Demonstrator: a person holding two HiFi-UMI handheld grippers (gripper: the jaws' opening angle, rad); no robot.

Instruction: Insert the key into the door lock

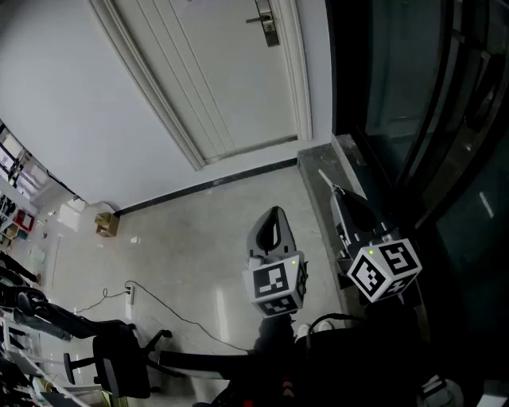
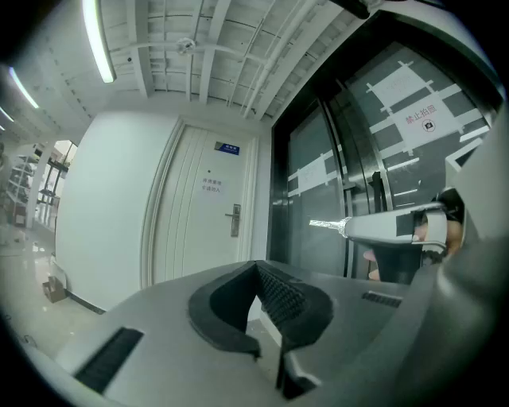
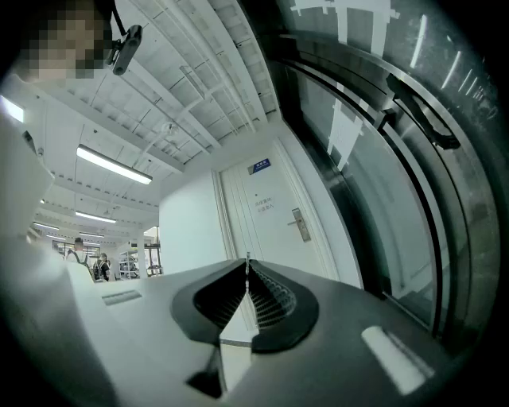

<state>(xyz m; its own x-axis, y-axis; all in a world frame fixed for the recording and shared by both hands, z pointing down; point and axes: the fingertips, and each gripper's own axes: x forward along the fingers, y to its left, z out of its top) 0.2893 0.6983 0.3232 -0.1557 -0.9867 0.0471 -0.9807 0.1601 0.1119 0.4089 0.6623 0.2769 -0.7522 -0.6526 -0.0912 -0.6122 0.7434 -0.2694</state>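
Observation:
A white door stands ahead, its metal handle and lock plate near the right edge. The same lock shows in the right gripper view and, small, in the left gripper view as the lock. My right gripper is shut on a thin silver key, which points toward the door from well short of it. That key is seen edge-on between the pads, and the key also sticks out leftward in the left gripper view. My left gripper hangs beside it, shut on nothing.
Dark glass doors run along the right, behind a grey stone threshold. A cardboard box sits by the white wall. An office chair, a cable and shelving lie at the left.

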